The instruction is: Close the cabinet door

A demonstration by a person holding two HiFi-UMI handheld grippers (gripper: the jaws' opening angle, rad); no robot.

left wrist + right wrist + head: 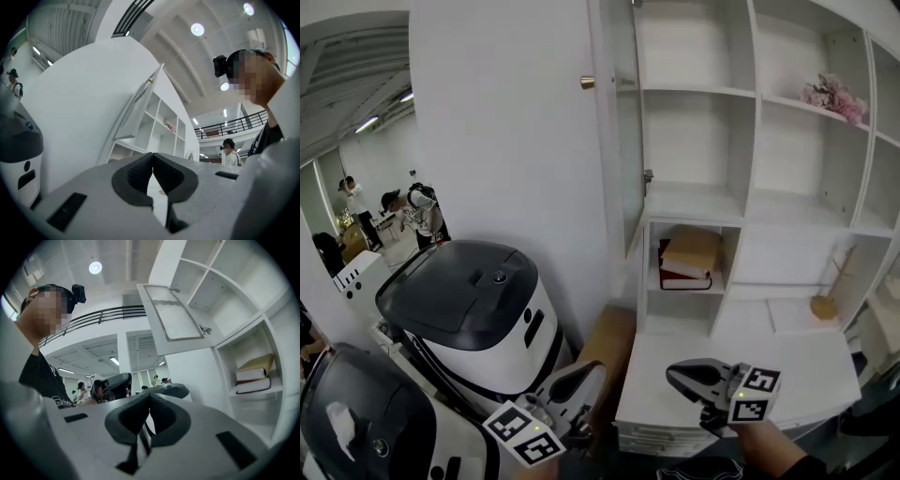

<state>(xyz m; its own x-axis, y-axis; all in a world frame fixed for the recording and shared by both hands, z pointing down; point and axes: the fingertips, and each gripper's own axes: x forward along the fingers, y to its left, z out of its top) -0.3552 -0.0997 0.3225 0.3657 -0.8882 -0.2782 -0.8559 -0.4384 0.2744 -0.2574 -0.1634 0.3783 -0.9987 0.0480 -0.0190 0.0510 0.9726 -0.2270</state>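
Head view: cabinet door (623,141) open; left hand-held gripper (587,375), right hand-held gripper (681,375) pressed together, empty; push may glance off edge.

No text is readable; the print on the black shirt (43,386) is blurred.

We record: cabinet door (625,141) open, brass knob (587,82); books (687,261) in lower cubby; pink flowers (834,97) upper shelf; left gripper (581,380), right gripper (692,375) below.
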